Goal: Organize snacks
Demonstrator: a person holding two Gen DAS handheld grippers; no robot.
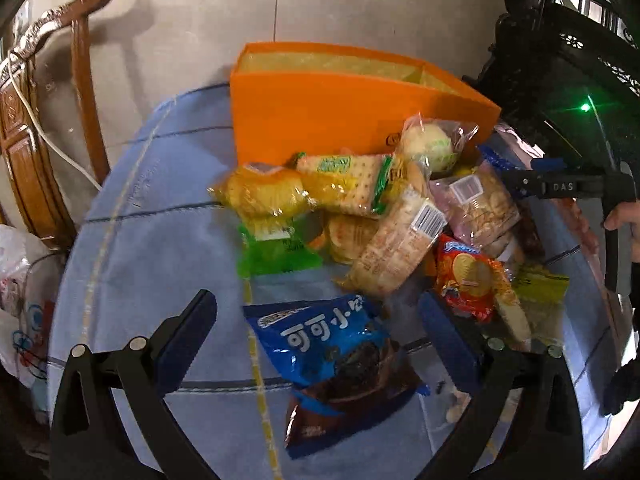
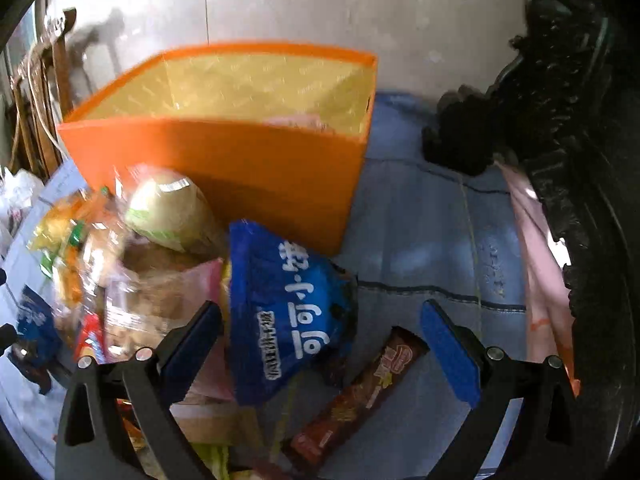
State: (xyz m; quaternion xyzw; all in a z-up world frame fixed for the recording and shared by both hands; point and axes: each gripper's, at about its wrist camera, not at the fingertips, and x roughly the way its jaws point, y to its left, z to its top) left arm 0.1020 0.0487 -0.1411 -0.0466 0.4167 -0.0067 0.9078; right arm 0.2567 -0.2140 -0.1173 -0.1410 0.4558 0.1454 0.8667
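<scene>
I see a matt orange box [image 1: 312, 120] that looks like card, glossy crinkled plastic snack packets [image 1: 340, 344], soft matt blue cloth [image 1: 152, 248] under them, varnished wooden chair [image 1: 24, 152] at nine o'clock, my fingers [image 1: 188, 344] faced with matt blue pads.

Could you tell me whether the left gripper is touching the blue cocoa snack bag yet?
Apart. In the left wrist view, the left gripper is wide open, and bare tablecloth shows between each finger and the blue cocoa snack bag.

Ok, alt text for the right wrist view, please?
The open right hand-held gripper hovers over a blue snack bag and a brown bar on a blue cloth. An orange box stands behind the snack pile.
</scene>
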